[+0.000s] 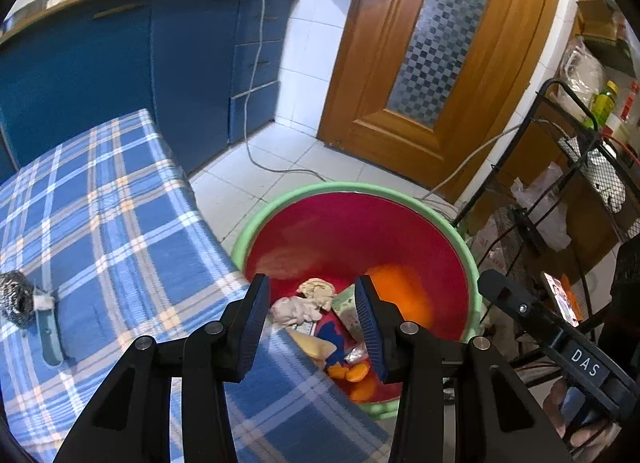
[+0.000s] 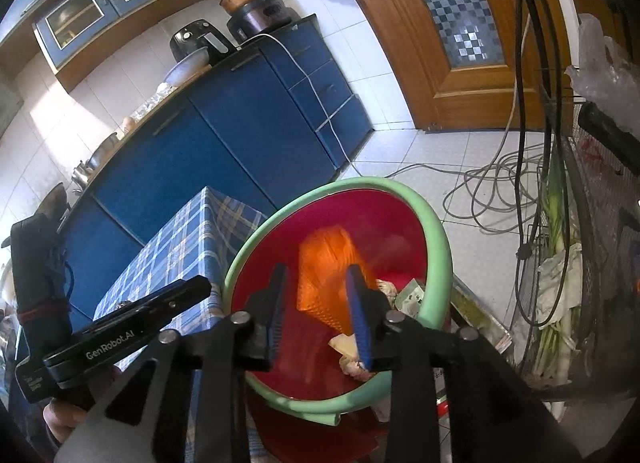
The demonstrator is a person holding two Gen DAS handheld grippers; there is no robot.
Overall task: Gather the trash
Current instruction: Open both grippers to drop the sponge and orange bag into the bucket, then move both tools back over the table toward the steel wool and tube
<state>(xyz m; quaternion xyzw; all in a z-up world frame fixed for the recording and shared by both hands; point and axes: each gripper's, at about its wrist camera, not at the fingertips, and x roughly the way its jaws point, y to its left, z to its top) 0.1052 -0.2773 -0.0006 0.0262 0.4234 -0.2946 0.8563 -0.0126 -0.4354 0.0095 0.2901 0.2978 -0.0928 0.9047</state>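
one red bin [image 1: 280, 223], two grippers (both open) [image 1: 312, 327]

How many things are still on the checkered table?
2 that I can see: a steel scrubber at the table's left edge, and a green-handled brush right beside it. Parts of the table are out of view.

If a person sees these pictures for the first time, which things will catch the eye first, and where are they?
First comes the red bin with a green rim, standing on the floor beside the table with the blue checked cloth. Inside it, a blurred orange piece shows between the open jaws of the right gripper, above crumpled tissues and wrappers. The left gripper is open too, and holds nothing.
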